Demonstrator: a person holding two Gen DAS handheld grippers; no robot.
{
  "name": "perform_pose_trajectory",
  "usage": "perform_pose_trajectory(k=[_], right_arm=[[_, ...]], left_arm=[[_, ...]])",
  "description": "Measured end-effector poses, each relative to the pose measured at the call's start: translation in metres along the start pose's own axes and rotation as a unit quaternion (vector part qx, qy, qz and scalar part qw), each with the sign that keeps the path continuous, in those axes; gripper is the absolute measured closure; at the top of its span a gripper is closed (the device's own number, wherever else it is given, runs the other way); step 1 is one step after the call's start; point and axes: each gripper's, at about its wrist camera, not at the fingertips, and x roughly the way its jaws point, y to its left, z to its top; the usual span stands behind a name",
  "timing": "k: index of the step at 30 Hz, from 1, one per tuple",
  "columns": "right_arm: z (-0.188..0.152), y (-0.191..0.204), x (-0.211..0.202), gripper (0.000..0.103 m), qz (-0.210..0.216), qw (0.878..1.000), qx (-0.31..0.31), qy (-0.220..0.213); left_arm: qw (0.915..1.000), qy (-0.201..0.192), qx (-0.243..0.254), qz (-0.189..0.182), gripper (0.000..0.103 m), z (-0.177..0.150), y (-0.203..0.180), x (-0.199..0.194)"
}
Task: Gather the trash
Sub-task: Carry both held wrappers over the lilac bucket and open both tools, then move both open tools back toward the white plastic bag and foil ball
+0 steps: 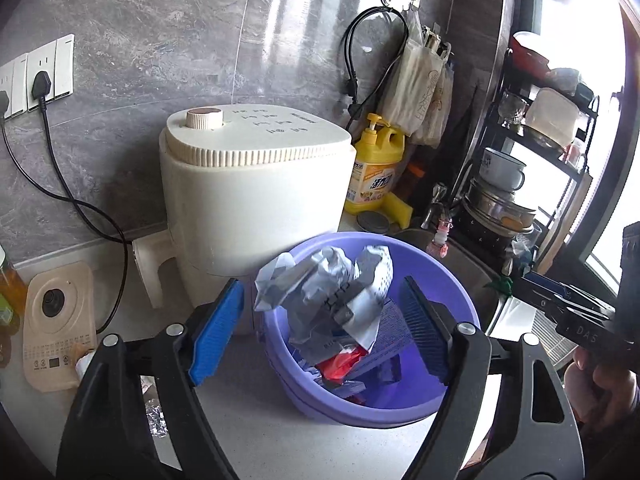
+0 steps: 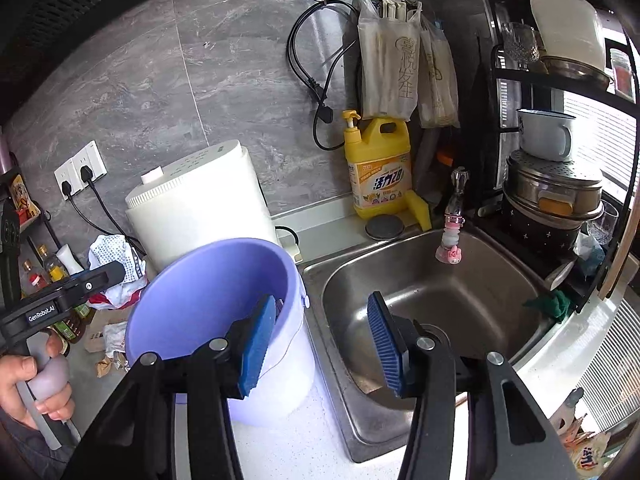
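A purple bucket (image 1: 400,408) stands on the counter, holding wrappers and a red scrap (image 1: 340,360). A crumpled white and grey wrapper (image 1: 320,292) lies on top of that pile, sticking up above the rim. My left gripper (image 1: 320,330) is open wide on either side of the wrapper, and neither pad touches it. In the right wrist view the same bucket (image 2: 200,292) sits left of the sink. My right gripper (image 2: 320,344) is open, its left finger over the bucket's mouth and its right finger over the sink, with nothing held. One finger (image 2: 100,278) of the left gripper shows beside the wrapper (image 2: 114,256).
A white appliance (image 1: 248,184) stands right behind the bucket, its cord running to wall sockets (image 1: 40,76). The steel sink (image 2: 432,300) with a tap (image 2: 452,220) lies to the right, a yellow detergent bottle (image 2: 378,168) behind it. Paper scraps (image 2: 108,336) and bottles (image 2: 52,268) crowd the counter's left.
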Motion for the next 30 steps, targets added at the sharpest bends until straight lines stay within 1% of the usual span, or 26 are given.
perform_pose_trajectory(k=[2,6,11,16,17,19,23,30], right_arm=[[-0.003,-0.003,0.000,0.055,-0.003,1.000,0.008,0.001],[-0.005,0.000,0.000,0.055,0.003,1.000,0.011,-0.002],[-0.005,0.019,0.001,0.054,0.021,1.000,-0.005,-0.001],[-0.006,0.044,0.000,0.039,0.046,0.999,-0.027,-0.002],[-0.006,0.050,0.001,0.037,0.053,0.998,-0.032,-0.001],[-0.008,0.063,0.002,0.028,0.064,0.997,-0.042,0.000],[-0.016,0.085,0.007,0.024,0.084,0.995,-0.056,0.011],[-0.029,0.124,0.009,0.013,0.120,0.989,-0.088,0.018]], left_arm=[[1.0000,-0.002,-0.005,0.000,0.009,-0.001,0.002,-0.003],[0.9998,0.007,-0.012,0.014,0.006,-0.010,0.011,-0.009],[0.9983,0.009,-0.044,0.036,0.006,-0.022,0.035,-0.026],[0.9951,0.001,-0.071,0.068,0.006,-0.037,0.060,-0.051],[0.9941,-0.001,-0.078,0.076,0.006,-0.040,0.065,-0.058],[0.9916,-0.006,-0.090,0.093,0.006,-0.046,0.075,-0.071],[0.9865,-0.008,-0.107,0.123,0.006,-0.061,0.093,-0.092],[0.9774,-0.014,-0.138,0.159,0.006,-0.086,0.117,-0.123]])
